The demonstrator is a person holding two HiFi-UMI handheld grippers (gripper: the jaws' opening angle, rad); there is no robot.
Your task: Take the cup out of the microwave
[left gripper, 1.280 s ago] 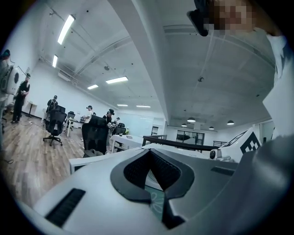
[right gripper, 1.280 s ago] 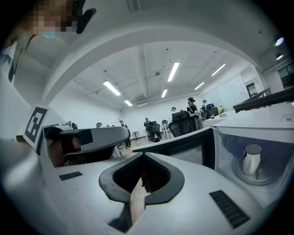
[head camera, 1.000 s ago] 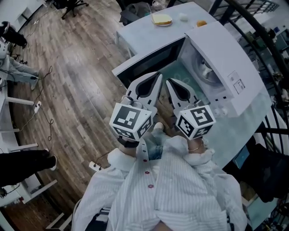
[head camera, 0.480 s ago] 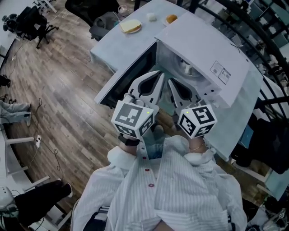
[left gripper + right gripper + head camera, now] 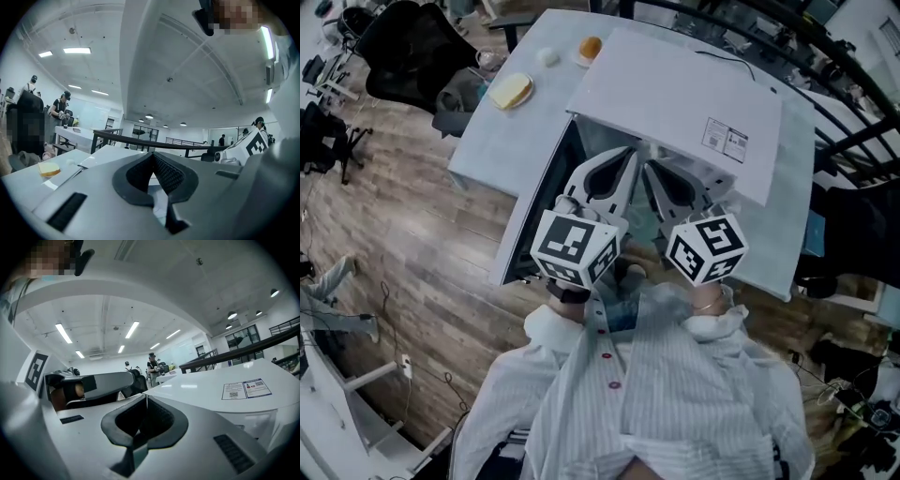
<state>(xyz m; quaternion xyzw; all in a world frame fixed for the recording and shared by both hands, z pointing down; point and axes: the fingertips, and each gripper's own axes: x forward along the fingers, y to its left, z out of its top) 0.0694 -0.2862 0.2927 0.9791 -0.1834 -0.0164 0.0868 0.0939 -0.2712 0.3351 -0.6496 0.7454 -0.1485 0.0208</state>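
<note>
Left hand-held gripper [image 5: 628, 156] and right hand-held gripper [image 5: 649, 169]: both closed, empty, facing boxy white microwave [image 5: 675, 94]. Dark door [image 5: 536, 208] open leftward. Bread slice [image 5: 511, 91] on smooth pale desk [image 5: 500, 142].

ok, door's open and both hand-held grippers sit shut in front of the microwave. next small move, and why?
Probably open the right hand-held gripper. Its jaws are together with nothing between them, like those of the left hand-held gripper, and the microwave door already stands open. The cup isn't visible in any view yet.
</note>
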